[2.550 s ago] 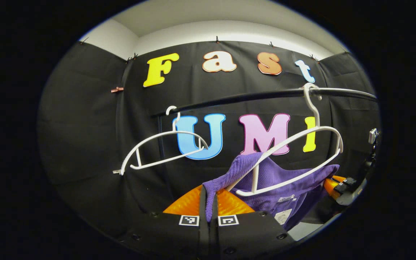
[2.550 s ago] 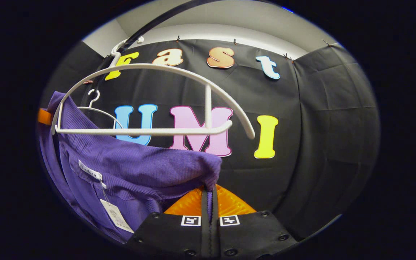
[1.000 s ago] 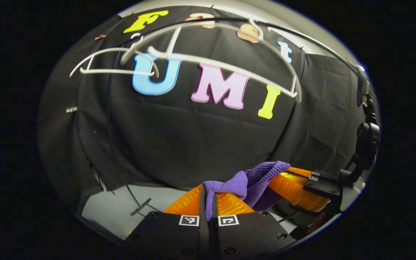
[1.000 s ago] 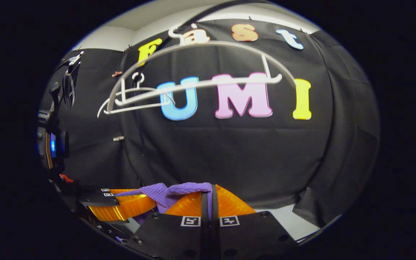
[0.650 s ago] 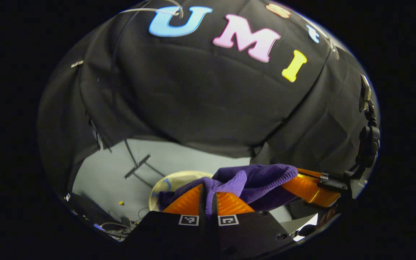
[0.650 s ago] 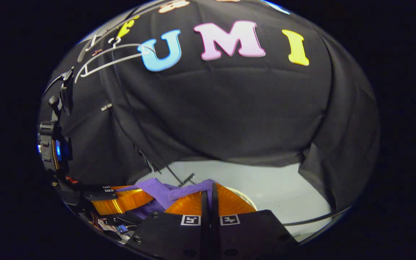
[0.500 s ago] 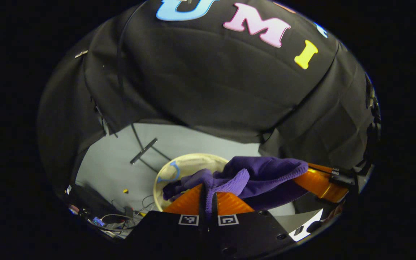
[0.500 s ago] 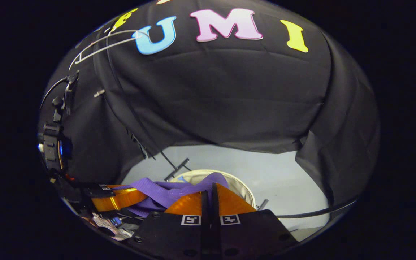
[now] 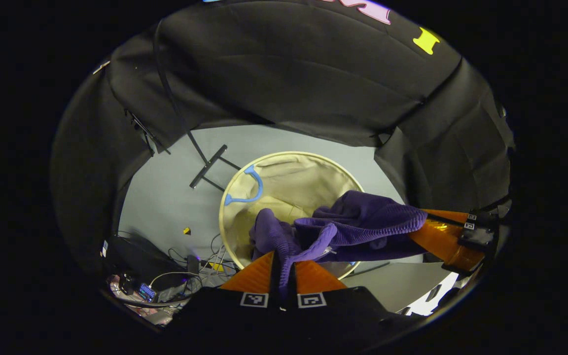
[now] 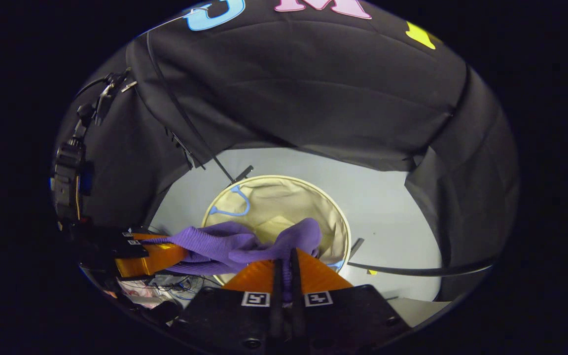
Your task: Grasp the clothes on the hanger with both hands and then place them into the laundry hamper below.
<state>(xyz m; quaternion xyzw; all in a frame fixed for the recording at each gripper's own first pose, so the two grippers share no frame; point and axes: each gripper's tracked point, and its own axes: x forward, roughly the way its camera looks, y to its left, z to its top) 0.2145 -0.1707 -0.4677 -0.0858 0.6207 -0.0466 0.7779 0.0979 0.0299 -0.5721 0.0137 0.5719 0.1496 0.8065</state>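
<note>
A purple ribbed garment point(image 9: 348, 229) hangs bunched between both grippers, over the mouth of a round cream laundry hamper point(image 9: 284, 172) on the floor. My left gripper point(image 9: 283, 259) is shut on one edge of the cloth. The right gripper point(image 9: 442, 239) shows farther right in the left gripper view, also holding the cloth. In the right gripper view the garment point(image 10: 234, 244) stretches from my right gripper point(image 10: 286, 264), shut on it, to the left gripper point(image 10: 151, 256) at the lower left. The hamper point(image 10: 331, 224) lies below, with a blue handle point(image 10: 232, 207) inside its rim.
The hamper stands on a grey floor point(image 9: 165, 192) ringed by black cloth walls. A black rack foot point(image 9: 207, 166) rests on the floor behind the hamper. Loose cables and small electronics point(image 9: 165, 286) lie at the lower left. A black bar point(image 10: 412, 270) lies at the right.
Both grippers have come down from the hangers with the purple garment and tilted toward the floor. The hamper has come fully into sight beneath the cloth, and the hangers have left the views.
</note>
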